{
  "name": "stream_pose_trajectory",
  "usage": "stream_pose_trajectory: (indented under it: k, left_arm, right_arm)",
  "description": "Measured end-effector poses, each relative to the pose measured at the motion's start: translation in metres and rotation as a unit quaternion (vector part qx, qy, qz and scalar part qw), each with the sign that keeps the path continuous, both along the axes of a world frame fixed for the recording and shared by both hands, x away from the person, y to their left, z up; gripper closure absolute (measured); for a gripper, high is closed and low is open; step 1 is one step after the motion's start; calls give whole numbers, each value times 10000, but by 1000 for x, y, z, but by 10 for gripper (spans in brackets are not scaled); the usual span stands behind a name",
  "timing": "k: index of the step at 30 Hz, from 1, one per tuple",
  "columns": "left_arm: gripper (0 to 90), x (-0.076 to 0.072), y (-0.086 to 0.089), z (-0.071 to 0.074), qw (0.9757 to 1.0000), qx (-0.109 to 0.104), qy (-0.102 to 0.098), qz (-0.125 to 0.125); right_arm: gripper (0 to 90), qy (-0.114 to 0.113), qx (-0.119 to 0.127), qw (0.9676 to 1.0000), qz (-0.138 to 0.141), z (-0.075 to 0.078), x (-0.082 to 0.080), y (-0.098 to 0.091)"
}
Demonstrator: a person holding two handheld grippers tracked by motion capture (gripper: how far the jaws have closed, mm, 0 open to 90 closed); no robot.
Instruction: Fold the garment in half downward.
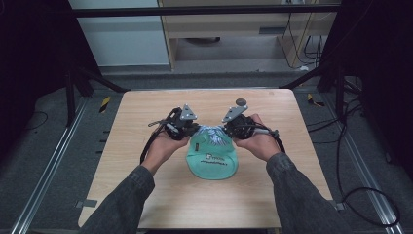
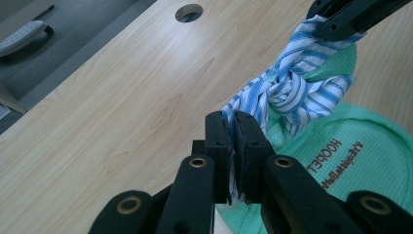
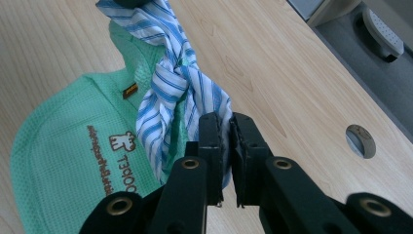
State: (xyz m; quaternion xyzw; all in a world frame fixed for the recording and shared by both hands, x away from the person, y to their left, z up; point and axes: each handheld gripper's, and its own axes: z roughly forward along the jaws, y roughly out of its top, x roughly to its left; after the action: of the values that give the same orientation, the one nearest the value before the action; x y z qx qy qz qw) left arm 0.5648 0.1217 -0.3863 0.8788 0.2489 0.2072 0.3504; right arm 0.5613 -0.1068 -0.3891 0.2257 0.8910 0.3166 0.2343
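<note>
Bib [image 1: 213, 158] in green cloth is laid flat near the middle of the table [image 1: 146, 146]. Its striped ties [image 2: 287, 90] are already knotted; tightening seems left. One tie end is clamped in each: left tongs [image 2: 233, 127], right tongs [image 3: 225, 127].

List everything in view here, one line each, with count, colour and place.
Green waffle-weave fabric bib with brown print: one, mint green, flat at the table's middle, between the two hands.
Blue-and-white striped cloth ties: two ends, knotted together above the bib's top edge, one end in each gripper.
Light wood-grain table: one, pale brown, under everything.
Round cable hole: one, dark, near the table's far edge.
Left gripper: one, black, jaws shut on one tie end.
Right gripper: one, black, jaws shut on the other tie end.
Person's hands: two, grey sleeves, coming in from the near edge.
</note>
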Motion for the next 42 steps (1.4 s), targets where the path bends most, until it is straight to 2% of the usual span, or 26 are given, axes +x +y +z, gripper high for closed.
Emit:
stream_pose_trajectory:
  k: [9,18,24,28,32,42]
  left_arm:
    - [856,-9,4,-1,10000,-95,2,-12]
    - [855,-17,5,-7,9999,-126,24,-55]
    - [852,-23,7,-13,9999,-104,70,-118]
    - [850,-28,8,-17,9997,-216,69,-106]
    - [849,-33,8,-21,9996,-232,94,-157]
    - [848,-43,9,-32,9994,-208,137,-226]
  right_arm:
    - [834,-37,-44,9999,100,1,-9,1]
    - [833,-31,51,9999,159,-6,-21,0]
    - [833,4,90,9997,211,-10,-28,-1]
    - [832,-2,108,9996,277,-13,-35,-2]
    - [832,20,100,9995,303,-15,-40,-3]
    - [830,83,114,9992,365,-26,-50,-4]
